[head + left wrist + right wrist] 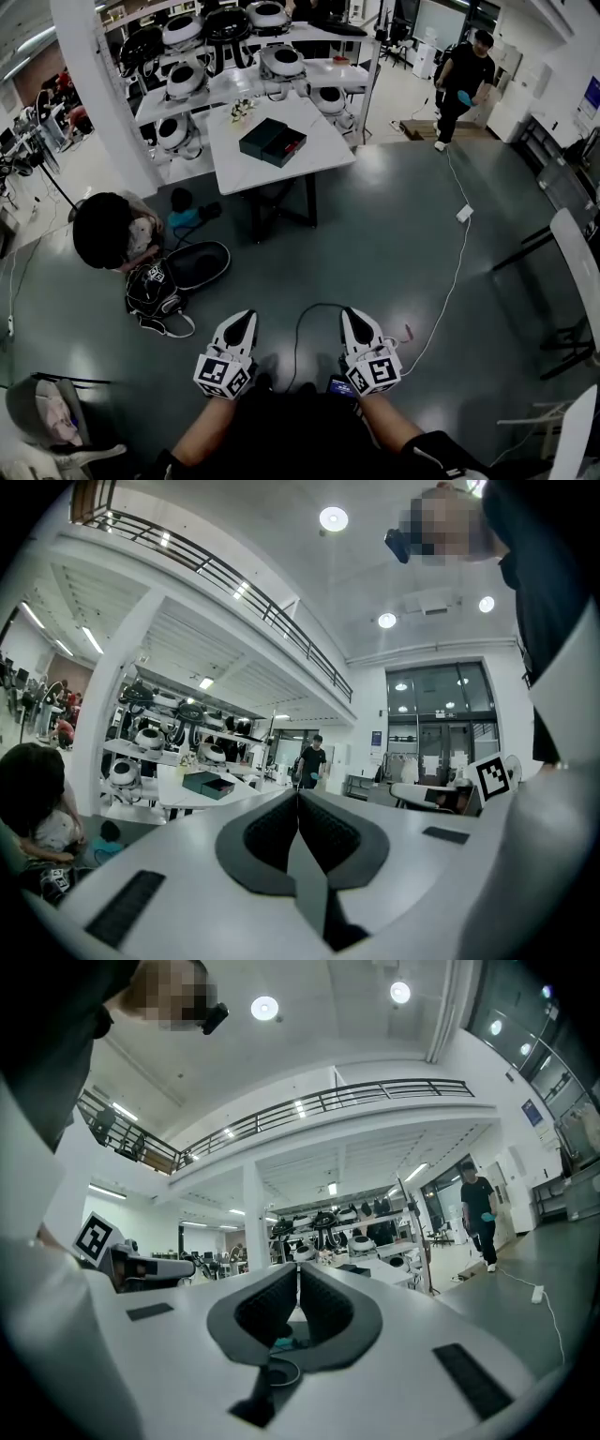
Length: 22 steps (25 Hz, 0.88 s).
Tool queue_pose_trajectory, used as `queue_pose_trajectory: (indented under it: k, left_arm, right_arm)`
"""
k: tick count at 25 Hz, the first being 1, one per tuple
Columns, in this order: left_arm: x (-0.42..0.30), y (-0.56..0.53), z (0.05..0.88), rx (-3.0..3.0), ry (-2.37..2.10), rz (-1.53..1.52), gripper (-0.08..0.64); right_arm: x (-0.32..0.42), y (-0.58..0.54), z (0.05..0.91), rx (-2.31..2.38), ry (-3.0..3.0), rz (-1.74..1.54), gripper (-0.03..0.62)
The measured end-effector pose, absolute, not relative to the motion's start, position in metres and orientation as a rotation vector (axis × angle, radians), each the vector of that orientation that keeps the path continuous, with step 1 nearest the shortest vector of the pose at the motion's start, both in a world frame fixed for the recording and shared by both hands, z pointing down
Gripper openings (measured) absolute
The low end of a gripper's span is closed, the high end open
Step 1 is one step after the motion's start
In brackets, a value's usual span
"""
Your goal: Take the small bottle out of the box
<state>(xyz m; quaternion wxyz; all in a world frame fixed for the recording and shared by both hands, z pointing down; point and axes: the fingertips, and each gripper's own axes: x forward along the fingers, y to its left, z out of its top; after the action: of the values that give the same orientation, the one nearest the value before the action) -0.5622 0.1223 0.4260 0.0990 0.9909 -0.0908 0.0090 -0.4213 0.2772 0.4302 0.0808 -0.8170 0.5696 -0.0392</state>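
An open dark box (272, 142) lies on a white table (319, 141) far ahead across the floor; something red shows at its right side. No small bottle can be made out at this distance. My left gripper (246, 317) and right gripper (351, 314) are held side by side low in the head view, far short of the table, both pointing level toward it. In the left gripper view the left gripper (298, 794) has its jaws closed together with nothing between them, and the box (208, 783) shows far off to the left. The right gripper (298, 1267) also has its tips meeting, empty.
A person (108, 230) crouches on the floor left of the table beside a black bag (157, 289). White shelves (187, 80) with round devices stand behind the table. Another person (459, 80) stands at the far right. A white cable (455, 272) crosses the floor; chairs (581, 253) stand at right.
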Motion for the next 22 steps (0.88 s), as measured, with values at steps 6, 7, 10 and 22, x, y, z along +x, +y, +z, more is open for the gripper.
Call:
queue_pose_trajectory:
  k: [6, 7, 10, 22]
  left_arm:
    - [-0.553, 0.142, 0.442, 2.898, -0.247, 0.059, 0.017]
    - [-0.553, 0.144, 0.443, 2.896, -0.242, 0.063, 0.017]
    - [-0.55, 0.144, 0.449, 2.885, -0.226, 0.075, 0.017]
    - [-0.496, 0.095, 0.469, 2.867, -0.232, 0.09, 0.017]
  right_arm:
    - [-0.411, 0.301, 0.448, -2.422, 1.695, -0.163, 0.037]
    - [-0.41, 0.303, 0.449, -2.426, 1.688, -0.173, 0.037]
    - [-0.406, 0.305, 0.457, -2.445, 1.672, -0.186, 0.037]
    - [-0.349, 0.281, 0.467, -2.538, 1.622, -0.192, 0.037]
